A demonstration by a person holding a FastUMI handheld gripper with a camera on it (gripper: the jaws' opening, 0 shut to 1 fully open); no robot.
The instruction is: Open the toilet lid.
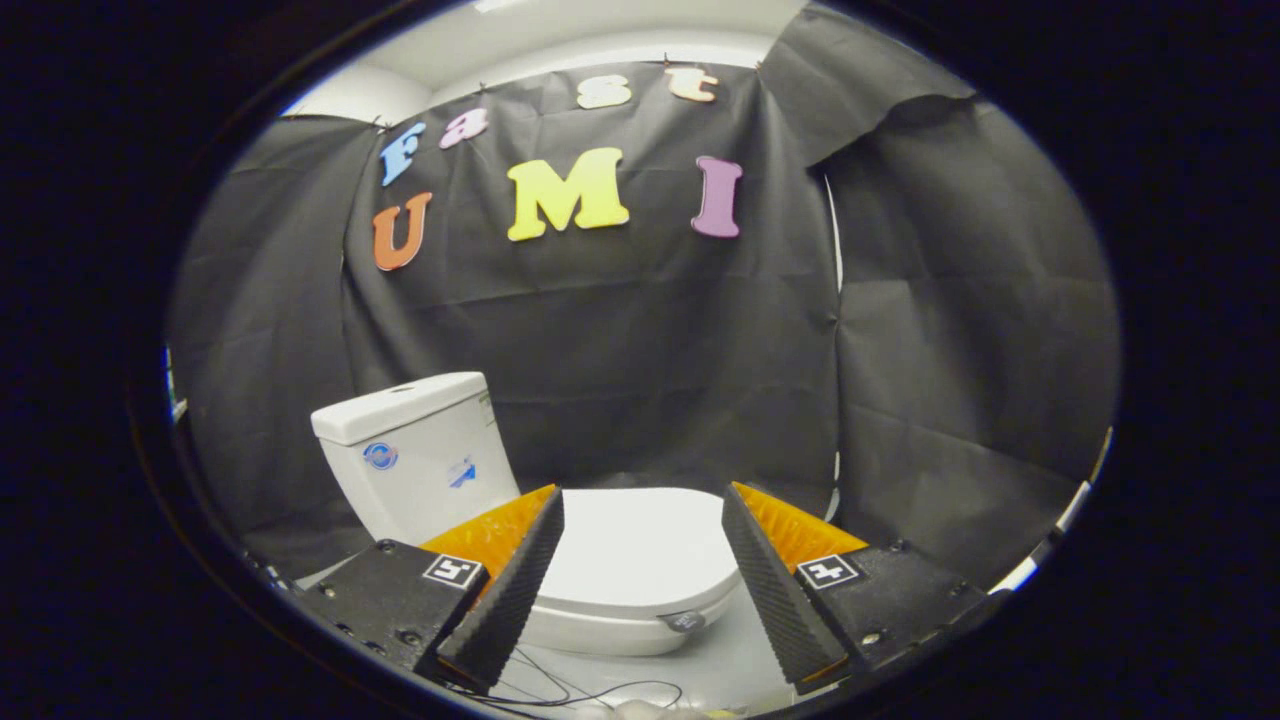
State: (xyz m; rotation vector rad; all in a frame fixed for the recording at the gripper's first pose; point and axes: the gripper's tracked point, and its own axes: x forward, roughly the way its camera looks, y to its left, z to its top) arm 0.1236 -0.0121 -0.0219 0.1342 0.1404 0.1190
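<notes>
Beyond the spread gripper [643, 560], the toilet lid [640, 548] lies flat, closed.

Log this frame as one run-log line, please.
stage: approach | gripper: open, holding nothing | toilet lid: closed, seen between fingers, beyond them | tank: behind lid | contact: none
</notes>
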